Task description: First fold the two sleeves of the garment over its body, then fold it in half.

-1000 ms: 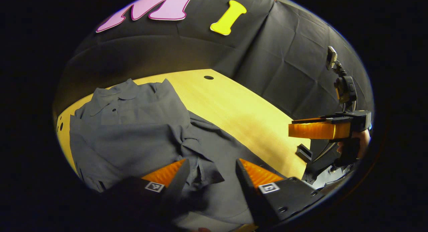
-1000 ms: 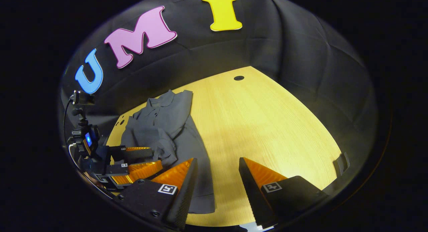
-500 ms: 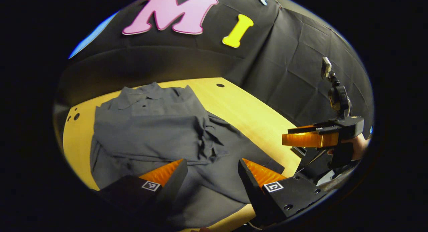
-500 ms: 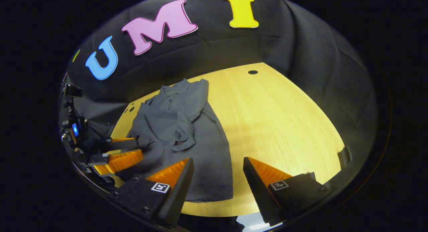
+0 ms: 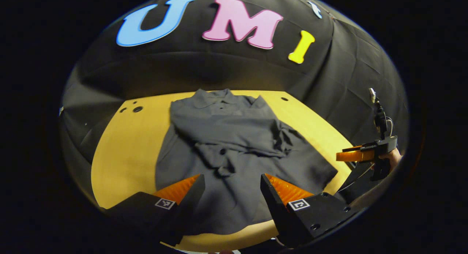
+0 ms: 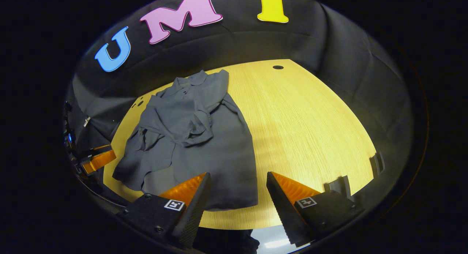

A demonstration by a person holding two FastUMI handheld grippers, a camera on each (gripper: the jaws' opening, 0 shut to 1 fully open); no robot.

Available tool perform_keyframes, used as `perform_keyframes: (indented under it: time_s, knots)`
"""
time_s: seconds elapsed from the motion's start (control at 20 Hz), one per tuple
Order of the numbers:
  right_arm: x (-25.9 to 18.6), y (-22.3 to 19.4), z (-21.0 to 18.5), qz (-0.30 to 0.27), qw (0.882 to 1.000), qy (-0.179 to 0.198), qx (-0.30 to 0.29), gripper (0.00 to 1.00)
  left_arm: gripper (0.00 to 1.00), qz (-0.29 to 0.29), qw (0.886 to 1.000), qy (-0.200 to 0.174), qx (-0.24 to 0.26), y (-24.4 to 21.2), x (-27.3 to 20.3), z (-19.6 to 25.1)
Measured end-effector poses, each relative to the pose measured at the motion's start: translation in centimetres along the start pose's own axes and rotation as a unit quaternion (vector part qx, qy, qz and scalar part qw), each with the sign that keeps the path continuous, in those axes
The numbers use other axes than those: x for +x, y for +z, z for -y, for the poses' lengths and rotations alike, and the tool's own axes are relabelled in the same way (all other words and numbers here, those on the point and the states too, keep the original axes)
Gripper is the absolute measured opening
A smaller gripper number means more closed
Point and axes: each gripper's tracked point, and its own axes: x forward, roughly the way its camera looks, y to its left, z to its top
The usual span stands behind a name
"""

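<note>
A pale wooden counter with visible grain stands against the booth's creased black cloth wall. A round hole is cut near its far edge, and several smaller holes cluster at its far left corner.

1. Nothing readable stands on the grey garment or on the wooden table.
2. The small square black-and-white markers on the fingers of both grippers carry coded patterns, not legible text or numbers.
</note>
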Motion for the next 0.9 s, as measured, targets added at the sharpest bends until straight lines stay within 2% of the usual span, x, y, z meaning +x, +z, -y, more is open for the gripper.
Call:
perform_keyframes:
  time_s: [0.3, 0.35, 0.4, 0.55, 0.6, 0.65, 0.7, 0.75, 0.8, 0.85, 0.9]
  knots:
    - [0.6, -1.6, 0.5, -0.022, 1.000, -0.012, -0.008, 0.94, 0.96, -0.038, 0.996, 0.076, -0.018, -4.8, -2.0, -6.2]
    - [0.8, -1.8, 0.4, -0.026, 1.000, -0.011, -0.011, 0.94, 0.92, -0.045, 0.995, 0.085, -0.021, -5.5, -2.1, -7.0]
    - [1.1, -2.1, 0.5, -0.030, 0.999, -0.013, -0.015, 0.94, 0.96, -0.053, 0.994, 0.091, -0.025, -6.2, -2.1, -7.5]
    - [2.2, -2.9, 0.6, -0.041, 0.999, -0.020, -0.023, 0.94, 0.96, -0.078, 0.991, 0.100, -0.035, -8.1, -1.6, -8.5]
    - [2.6, -3.2, 0.7, -0.046, 0.998, -0.023, -0.024, 0.94, 0.92, -0.088, 0.991, 0.096, -0.039, -8.8, -1.2, -8.5]
    - [3.0, -3.5, 0.7, -0.051, 0.998, -0.025, -0.025, 0.95, 0.96, -0.097, 0.990, 0.096, -0.041, -9.4, -0.9, -8.4]
    - [3.3, -3.9, 0.9, -0.057, 0.998, -0.028, -0.029, 0.94, 0.92, -0.106, 0.989, 0.099, -0.038, -9.9, -0.5, -8.6]
    - [3.7, -4.2, 1.0, -0.064, 0.997, -0.032, -0.036, 0.95, 0.96, -0.114, 0.987, 0.105, -0.036, -10.6, -0.2, -8.9]
    - [4.0, -4.5, 1.2, -0.069, 0.996, -0.036, -0.045, 0.95, 0.96, -0.119, 0.986, 0.110, -0.036, -11.0, 0.0, -9.1]
    - [4.3, -4.8, 1.3, -0.074, 0.995, -0.037, -0.053, 0.95, 0.92, -0.124, 0.985, 0.112, -0.038, -11.2, 0.2, -9.2]
    - [4.4, -5.0, 1.1, -0.078, 0.995, -0.036, -0.058, 0.95, 0.96, -0.128, 0.985, 0.113, -0.037, -11.4, 0.4, -9.1]
